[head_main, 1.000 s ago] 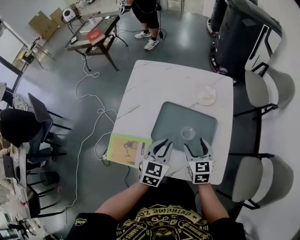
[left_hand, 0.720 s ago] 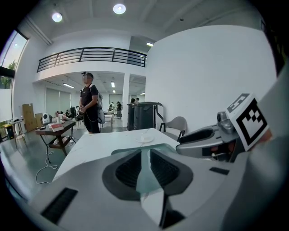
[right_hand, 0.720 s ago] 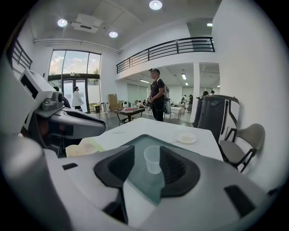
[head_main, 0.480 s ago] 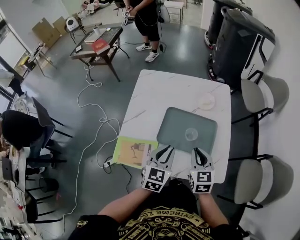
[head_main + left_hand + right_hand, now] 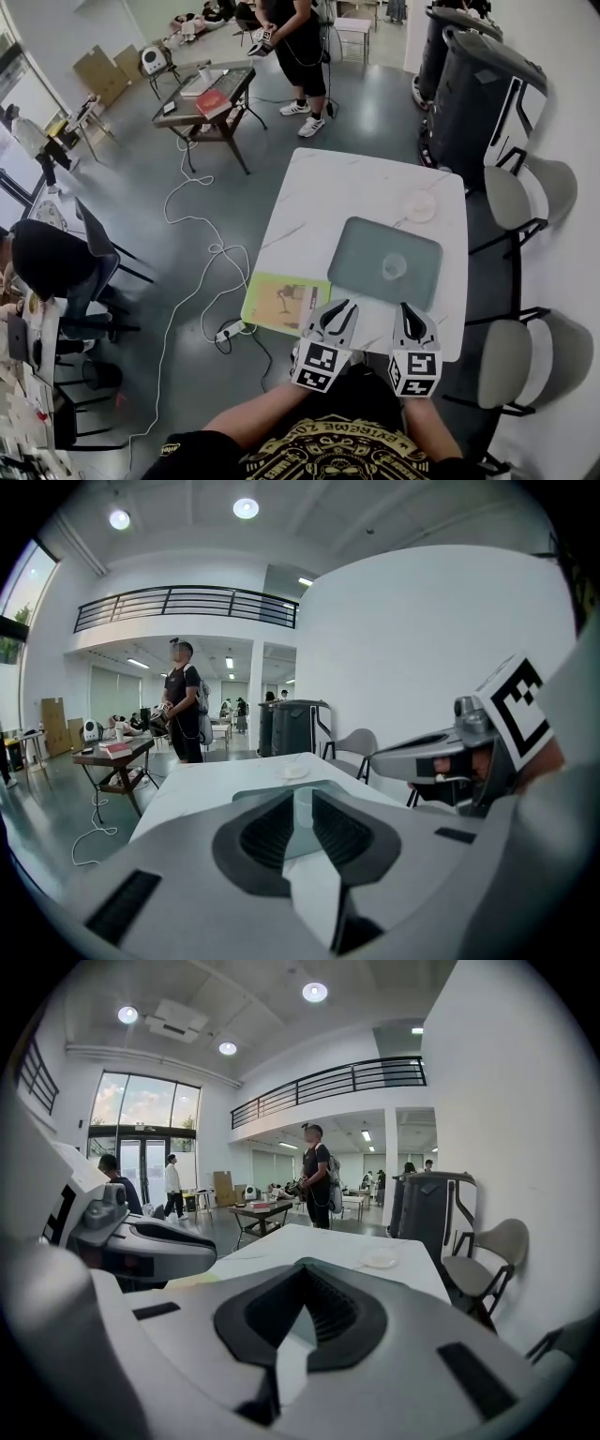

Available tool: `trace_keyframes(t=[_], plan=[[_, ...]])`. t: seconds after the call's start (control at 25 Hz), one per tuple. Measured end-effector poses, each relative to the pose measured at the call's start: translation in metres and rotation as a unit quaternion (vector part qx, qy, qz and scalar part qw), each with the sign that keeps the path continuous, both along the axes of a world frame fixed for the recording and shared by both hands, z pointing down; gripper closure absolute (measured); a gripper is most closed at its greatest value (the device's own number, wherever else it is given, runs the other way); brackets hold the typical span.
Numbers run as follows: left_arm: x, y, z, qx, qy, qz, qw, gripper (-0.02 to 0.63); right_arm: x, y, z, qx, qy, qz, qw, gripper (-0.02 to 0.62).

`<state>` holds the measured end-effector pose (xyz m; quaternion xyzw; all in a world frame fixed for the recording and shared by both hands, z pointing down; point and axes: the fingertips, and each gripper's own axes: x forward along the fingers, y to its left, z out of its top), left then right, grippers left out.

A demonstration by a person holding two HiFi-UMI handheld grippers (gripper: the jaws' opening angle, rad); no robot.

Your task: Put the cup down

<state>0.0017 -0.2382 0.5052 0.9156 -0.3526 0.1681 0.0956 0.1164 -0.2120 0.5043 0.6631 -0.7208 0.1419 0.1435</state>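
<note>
Two grippers hang over the near edge of a white marbled desk (image 5: pixel 337 183), one in each of your hands, touching nothing on it. A grey-green tray (image 5: pixel 361 248) takes up the desk's near right part. A yellow-green booklet (image 5: pixel 281 302) lies at the near left corner, just beside the tray. Your left gripper (image 5: pixel 337 307) sits by the booklet's right end, its jaws parted by a narrow gap with nothing held; the cup shows through that gap, far ahead. Your right gripper (image 5: pixel 411 309) points at the tray's near edge, its jaws having just closed, pads together and empty. A small pale saucer (image 5: pixel 420 206) rests beyond the tray, toward the desk's right side. The clear cup (image 5: pixel 394 266) stands upright on the tray, right of its middle, well apart from both grippers.
</note>
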Motion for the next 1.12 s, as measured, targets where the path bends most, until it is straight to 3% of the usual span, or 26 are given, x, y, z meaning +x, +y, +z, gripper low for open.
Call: trace_keyframes(t=[0.44, 0.76, 1.12], plan=[[-0.026, 0.033, -0.020, 0.009, 0.022, 0.013, 0.9996, 0.535, -0.031, 0.034, -0.024, 0.027, -0.016, 0.013, 0.999, 0.589], [-0.037, 0.078, -0.016, 0.000, 0.044, 0.032, 0.9985, 0.535, -0.045, 0.074, -0.039, 0.025, 0.000, 0.014, 1.000, 0.589], [-0.049, 0.096, -0.029, -0.001, 0.052, 0.017, 0.9985, 0.535, -0.062, 0.088, -0.055, 0.028, 0.006, -0.018, 0.999, 0.589]])
